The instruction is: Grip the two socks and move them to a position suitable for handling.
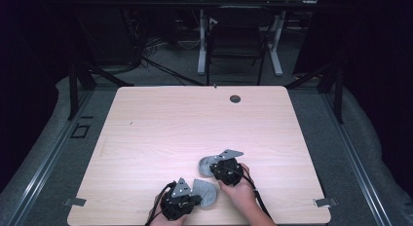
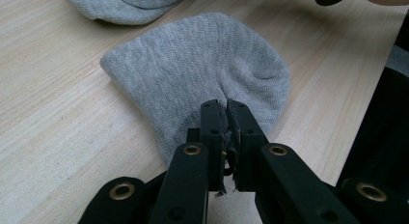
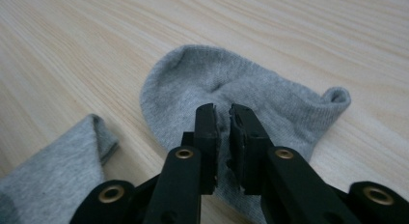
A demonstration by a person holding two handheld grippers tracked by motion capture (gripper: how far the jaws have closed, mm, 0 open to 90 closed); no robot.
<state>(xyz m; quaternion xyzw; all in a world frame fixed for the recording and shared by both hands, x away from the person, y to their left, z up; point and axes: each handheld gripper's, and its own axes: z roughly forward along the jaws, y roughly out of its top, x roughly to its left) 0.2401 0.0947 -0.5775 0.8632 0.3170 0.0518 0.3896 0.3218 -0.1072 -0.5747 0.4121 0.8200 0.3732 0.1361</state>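
Here, 2 grey socks lie on the worktop (image 1: 160, 128) near its front edge. Nearest, left tongs (image 2: 226, 106) pinch the near sock (image 2: 202, 74), jaws nearly together. Just beyond, right tongs (image 3: 223, 110) sit on the far sock (image 3: 241, 93) with a narrow gap between the jaws, cloth between them.

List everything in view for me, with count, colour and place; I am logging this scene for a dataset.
socks: two, grey, near edge of the table, one by each hand; the second lies farther in.
table: one, light wood, centre.
hole cover: one, dark, round, far side of the tabletop.
chair: one, dark, beyond the table.
left tongs: one, black, pinching the nearer sock's fabric.
right tongs: one, black, a narrow gap showing, fabric between the jaws.
hands: two, at the bottom edge.
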